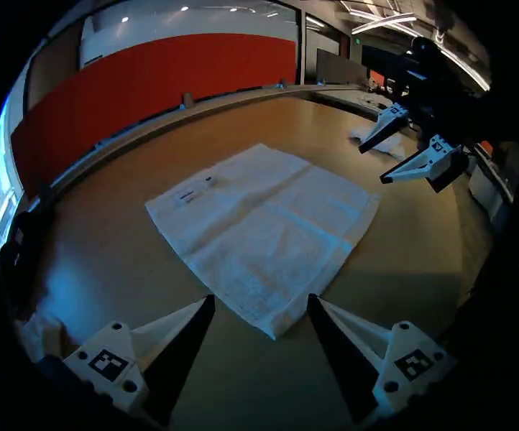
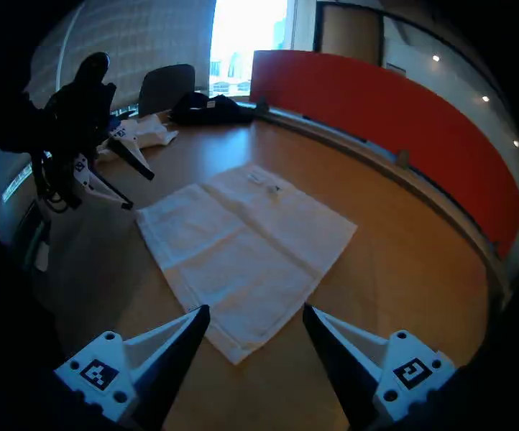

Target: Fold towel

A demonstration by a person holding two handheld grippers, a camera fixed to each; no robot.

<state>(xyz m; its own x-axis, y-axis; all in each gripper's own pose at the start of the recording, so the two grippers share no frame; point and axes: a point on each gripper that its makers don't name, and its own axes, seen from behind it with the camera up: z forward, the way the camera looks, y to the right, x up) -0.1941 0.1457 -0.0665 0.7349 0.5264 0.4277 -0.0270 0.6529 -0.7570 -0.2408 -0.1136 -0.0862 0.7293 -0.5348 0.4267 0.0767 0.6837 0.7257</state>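
Two grippers face one white towel (image 1: pixel 259 230), which lies spread flat on the wooden table (image 1: pixel 418 237). Fold creases mark it into quarters, and a small label (image 1: pixel 191 192) sits near the edge on the side of the red panel (image 2: pixel 403 122). The left gripper (image 1: pixel 259 305) is held above the table with its fingers spread wide and nothing between them; the towel's nearest corner shows between the tips, touched by neither. The right gripper (image 2: pixel 254 316) is spread and empty too, at a neighbouring corner of the towel (each gripper also appears in the other's view, raised off to one side of the cloth with its jaws apart). Past the towel in the right gripper view are a crumpled white cloth (image 2: pixel 141 133), a dark bundle (image 2: pixel 209 108) and a chair (image 2: pixel 166 86) by the bright window (image 2: pixel 249 43).
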